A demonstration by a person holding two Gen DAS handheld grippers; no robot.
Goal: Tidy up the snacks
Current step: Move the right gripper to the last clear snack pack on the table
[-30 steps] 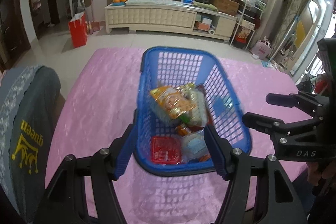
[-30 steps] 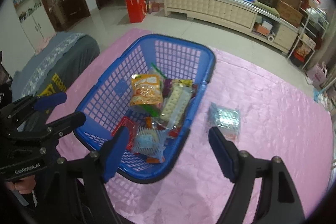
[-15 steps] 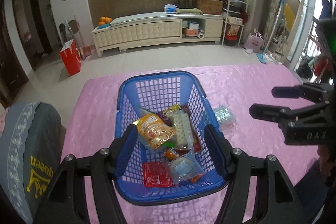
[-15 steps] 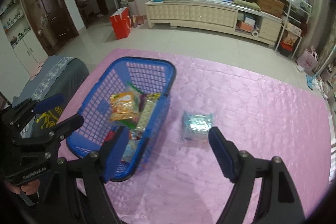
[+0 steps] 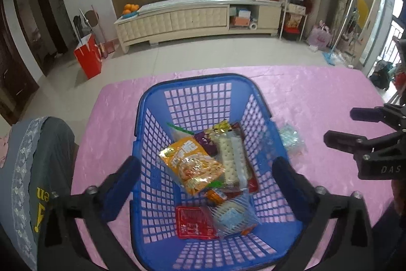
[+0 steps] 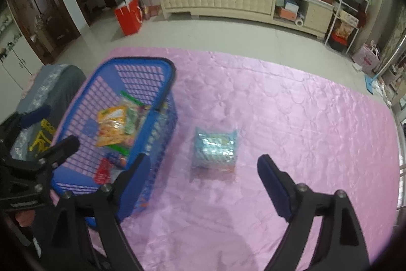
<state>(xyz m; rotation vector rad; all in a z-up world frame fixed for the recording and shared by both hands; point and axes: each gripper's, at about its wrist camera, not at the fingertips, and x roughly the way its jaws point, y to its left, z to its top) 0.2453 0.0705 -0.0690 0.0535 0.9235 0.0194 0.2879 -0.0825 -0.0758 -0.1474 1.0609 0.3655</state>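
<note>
A blue mesh basket (image 5: 198,79) stands on the pink cloth and holds several snack packets, among them an orange one (image 5: 192,164), a cracker pack (image 5: 232,159) and a red one (image 5: 194,222). My left gripper (image 5: 205,182) hovers over the basket's near half. Its jaws are opening and its pads press on nothing. A clear packet of light-blue sweets (image 6: 215,149) lies alone on the cloth to the right of the basket (image 6: 152,62). My right gripper (image 6: 205,177) hangs just short of that packet, jaws opening and apart from it.
A grey chair back with yellow print (image 5: 38,182) stands against the table's left edge. The pink cloth (image 6: 291,106) stretches bare to the right of the loose packet. Beyond the far edge are tiled floor, a red bag (image 5: 88,60) and a cream cabinet (image 5: 190,19).
Both grippers' jaws have spread wider. The right wrist view has swung from over the basket to the loose packet. The left wrist view has drawn back, showing more of the basket.
</note>
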